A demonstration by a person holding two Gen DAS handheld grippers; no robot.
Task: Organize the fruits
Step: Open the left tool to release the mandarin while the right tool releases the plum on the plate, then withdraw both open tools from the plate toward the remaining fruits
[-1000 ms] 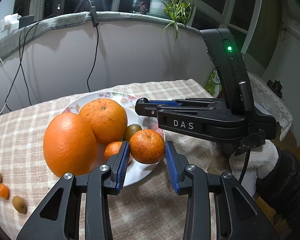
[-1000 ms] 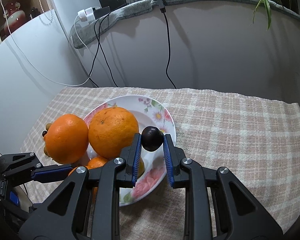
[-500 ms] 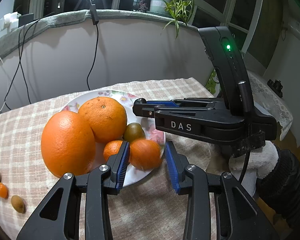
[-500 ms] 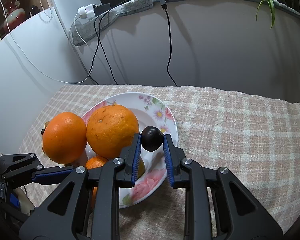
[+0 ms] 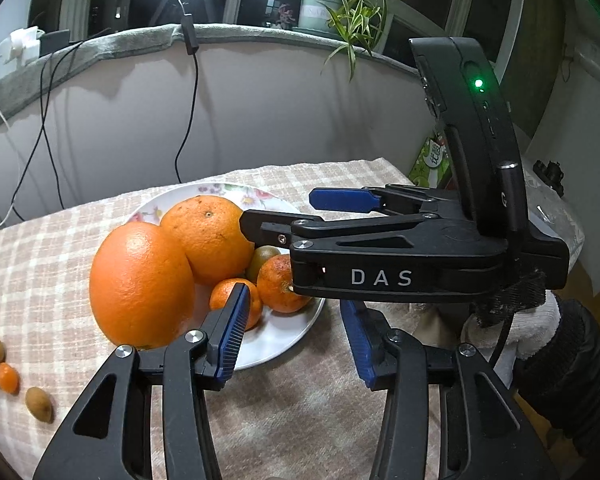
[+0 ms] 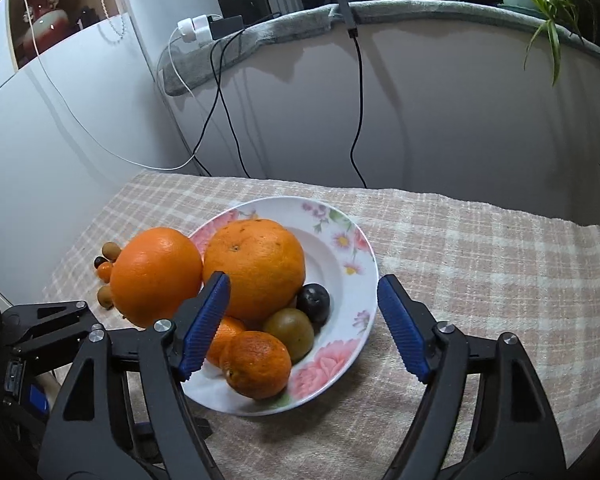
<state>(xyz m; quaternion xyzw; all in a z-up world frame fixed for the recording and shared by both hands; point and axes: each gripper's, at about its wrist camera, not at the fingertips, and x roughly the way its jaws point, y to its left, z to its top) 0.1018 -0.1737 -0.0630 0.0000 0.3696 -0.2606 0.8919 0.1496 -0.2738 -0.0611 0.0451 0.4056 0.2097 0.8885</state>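
Note:
A flowered white plate (image 6: 352, 236) (image 5: 284, 340) holds two big oranges (image 6: 256, 268) (image 6: 156, 276), a mandarin (image 6: 258, 364) (image 5: 276, 288), a smaller mandarin (image 5: 224, 300), a green-brown fruit (image 6: 290, 330) and a dark plum (image 6: 314, 302). My right gripper (image 6: 304, 324) is open and empty above the plate's near side; it shows from the side in the left wrist view (image 5: 380, 240). My left gripper (image 5: 296, 336) is open and empty over the plate's near rim.
Several small fruits (image 5: 8, 372) (image 6: 106, 272) lie on the checked tablecloth (image 6: 480, 264) left of the plate. Cables hang down the grey wall (image 6: 356, 120) behind the table. A potted plant (image 5: 332, 4) stands on the ledge.
My right gripper has opened and the dark plum now lies in the plate. My left gripper has opened wider, and the mandarin it let go now lies in the plate.

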